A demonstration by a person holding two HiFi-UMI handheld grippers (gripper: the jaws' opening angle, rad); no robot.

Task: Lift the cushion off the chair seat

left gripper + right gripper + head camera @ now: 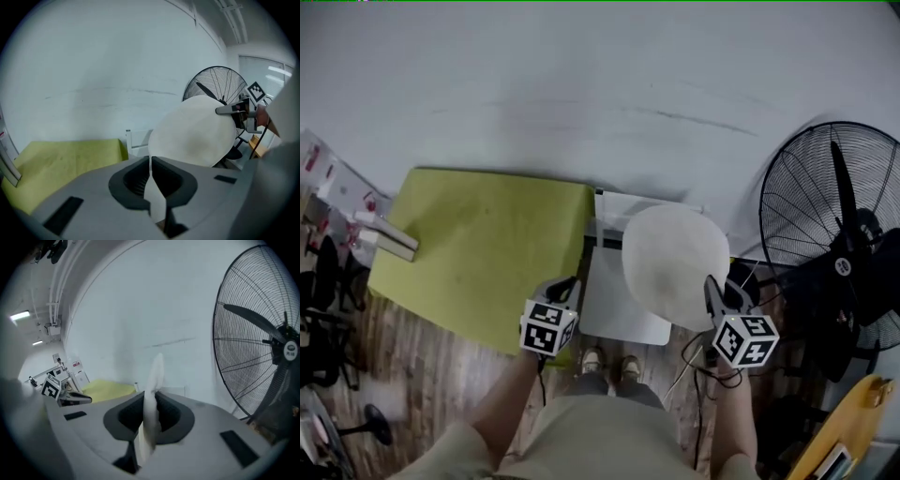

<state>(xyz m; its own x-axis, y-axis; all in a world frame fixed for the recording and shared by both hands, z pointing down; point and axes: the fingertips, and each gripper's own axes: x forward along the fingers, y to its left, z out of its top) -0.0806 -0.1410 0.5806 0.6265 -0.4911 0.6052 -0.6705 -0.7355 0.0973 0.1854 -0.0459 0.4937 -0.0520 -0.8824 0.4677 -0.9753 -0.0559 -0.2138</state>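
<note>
A round white cushion hangs in the air above the white chair's seat, tilted on edge. My right gripper is shut on its right rim; in the right gripper view the cushion stands edge-on between the pads. My left gripper is at the cushion's left side, shut on a thin white strip that seems to belong to the cushion. The left gripper view shows the cushion's broad face with the right gripper at its far rim.
A yellow-green table stands left of the chair against the white wall. A large black floor fan is close on the right. Office chairs crowd the far left, a yellow object lies at the lower right. My feet are before the chair.
</note>
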